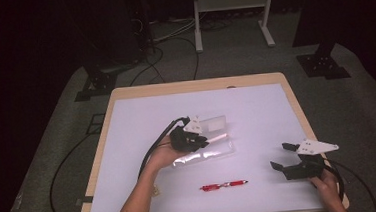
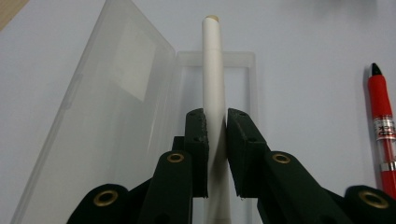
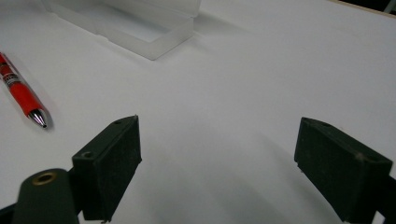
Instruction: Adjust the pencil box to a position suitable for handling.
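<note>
Nearest the person's edge of the table [image 1: 125,98], a red pen [image 1: 223,185] lies flat on the white surface, its length running left to right, with nothing touching it. In the left gripper view the same red pen [image 2: 384,126] lies off to the right of the jaws, well clear of them.

To the right of the pen in the high view, the right gripper [image 1: 283,155] hovers low over bare table in the person's right hand [image 1: 326,182], with its grey three-cornered plate on top. Its jaws stand wide apart with nothing between them (the right gripper view looks straight through the gap onto white table), and the right gripper [image 3: 217,168] is clearly released.

A little farther in, left of centre, the left gripper [image 1: 203,141] is held in the person's left hand [image 1: 167,155] over a clear plastic case [image 1: 207,152]. Seen along its own jaws, the left gripper [image 2: 217,140] is clenched on a white pen [image 2: 214,88]: both black pads press against its barrel, which runs straight away from the camera. The white pen sits above the open tray of the clear plastic case [image 2: 250,84], lined up along its length; whether it touches the bottom I cannot tell.

The case's lid [image 2: 102,107] is swung open and stands tilted to the left of the tray in that view.
</note>
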A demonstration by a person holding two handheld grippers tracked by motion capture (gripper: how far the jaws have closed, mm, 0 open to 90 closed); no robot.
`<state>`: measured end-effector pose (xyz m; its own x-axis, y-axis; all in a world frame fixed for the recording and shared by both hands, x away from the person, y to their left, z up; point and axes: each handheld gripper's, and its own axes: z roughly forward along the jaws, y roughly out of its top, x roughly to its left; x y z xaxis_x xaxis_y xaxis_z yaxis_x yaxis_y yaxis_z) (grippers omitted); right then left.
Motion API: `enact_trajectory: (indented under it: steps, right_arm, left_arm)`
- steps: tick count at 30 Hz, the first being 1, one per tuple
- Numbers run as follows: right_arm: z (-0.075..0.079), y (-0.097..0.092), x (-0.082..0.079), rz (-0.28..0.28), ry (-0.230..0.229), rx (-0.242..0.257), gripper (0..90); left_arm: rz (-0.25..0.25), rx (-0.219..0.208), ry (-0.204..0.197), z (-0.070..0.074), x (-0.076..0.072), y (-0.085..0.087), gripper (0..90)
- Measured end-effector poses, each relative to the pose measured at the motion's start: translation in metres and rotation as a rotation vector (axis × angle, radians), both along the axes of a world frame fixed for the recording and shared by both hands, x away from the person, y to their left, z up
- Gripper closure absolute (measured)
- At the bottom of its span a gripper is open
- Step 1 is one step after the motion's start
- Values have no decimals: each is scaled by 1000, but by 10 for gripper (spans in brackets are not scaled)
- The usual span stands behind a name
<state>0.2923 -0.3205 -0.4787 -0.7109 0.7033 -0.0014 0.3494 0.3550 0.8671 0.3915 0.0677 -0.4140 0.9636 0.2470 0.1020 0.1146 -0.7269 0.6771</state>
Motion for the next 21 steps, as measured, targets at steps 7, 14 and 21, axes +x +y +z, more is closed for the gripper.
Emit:
enact_trajectory:
  steps: [7,14,21]
  right_arm:
    - [0,0,0,0,0,2,138]
    - [0,-1,0,1,-1,6,138]
    - [0,-1,0,1,1,6,138]
  left_arm:
    - [5,1,3,-6,5,-2,789]
    - [7,12,12,-12,9,-5,789]
    - [-1,17,16,-15,11,-8,789]
